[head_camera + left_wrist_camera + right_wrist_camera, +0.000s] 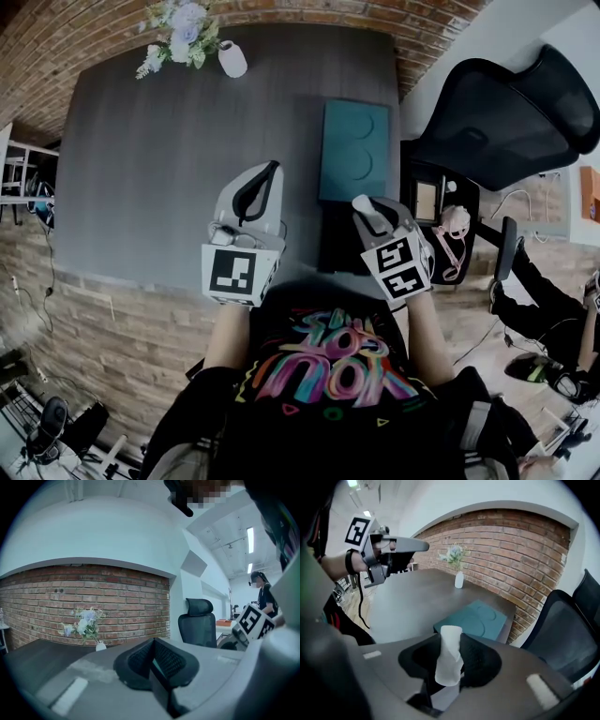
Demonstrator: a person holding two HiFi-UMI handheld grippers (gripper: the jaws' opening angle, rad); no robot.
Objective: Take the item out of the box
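Note:
A flat teal box (354,150) with two round shapes pressed into its top lies at the right side of the dark table (169,169). My right gripper (367,212) is held just in front of the box and is shut on a white, slightly twisted roll-shaped item (449,656), which stands upright between the pads. The box (476,618) lies beyond it. My left gripper (253,199) hovers over the table's near edge, left of the box; its jaws meet at the tips and hold nothing (153,656). It also shows raised at the left of the right gripper view (423,546).
A white vase of flowers (232,58) stands at the table's far edge, against the brick wall. A black mesh office chair (506,112) stands to the right of the table. A small pink object (454,225) lies on a dark stand to the right of the table.

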